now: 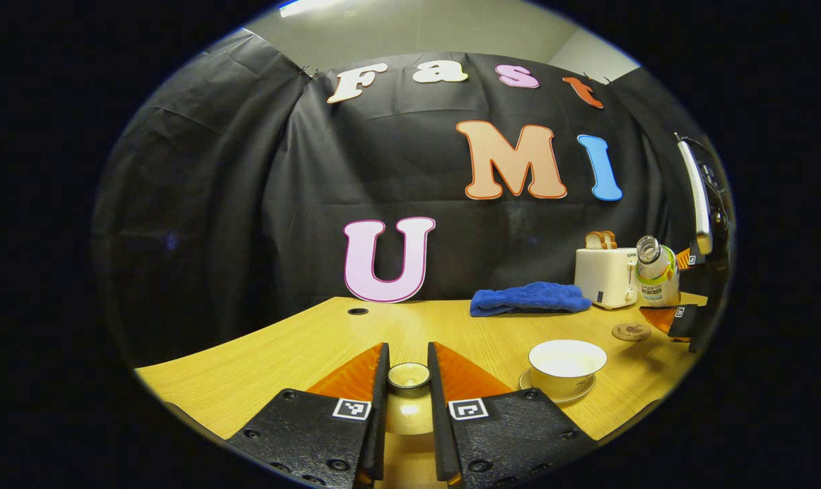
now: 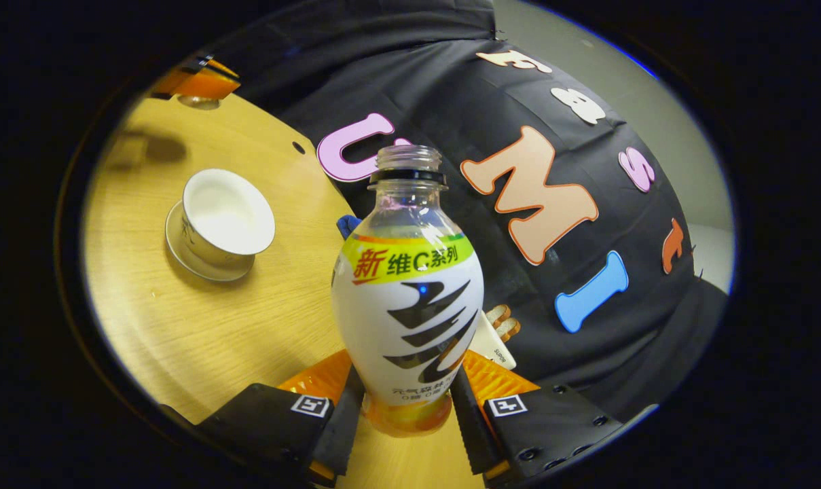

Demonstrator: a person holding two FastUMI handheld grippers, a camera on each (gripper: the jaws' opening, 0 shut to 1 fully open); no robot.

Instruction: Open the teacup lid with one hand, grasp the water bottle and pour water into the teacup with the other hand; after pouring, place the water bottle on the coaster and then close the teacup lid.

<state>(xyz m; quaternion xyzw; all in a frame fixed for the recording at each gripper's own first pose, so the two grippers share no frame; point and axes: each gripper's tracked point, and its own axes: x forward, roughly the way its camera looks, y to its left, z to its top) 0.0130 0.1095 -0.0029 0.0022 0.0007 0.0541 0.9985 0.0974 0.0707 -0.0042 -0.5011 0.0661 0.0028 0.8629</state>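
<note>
My left gripper [image 1: 408, 387] pinches the teacup lid [image 1: 409, 375] low over bare counter [image 1: 288, 353], with open wood toward its 11 o'clock. The teacup [image 1: 565, 367] sits uncovered on its saucer at 2 o'clock; I cannot tell any contents. My right gripper [image 2: 406, 401] clamps the uncapped water bottle [image 2: 407, 299], tilted, the coaster [image 1: 631, 331] just beside.

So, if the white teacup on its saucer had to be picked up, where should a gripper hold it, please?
Probably the rim, from above: the white porcelain teacup stands open and upright on its saucer, one finger inside, one outside. Its flared wall narrows downward, so a side grip could slip.
</note>
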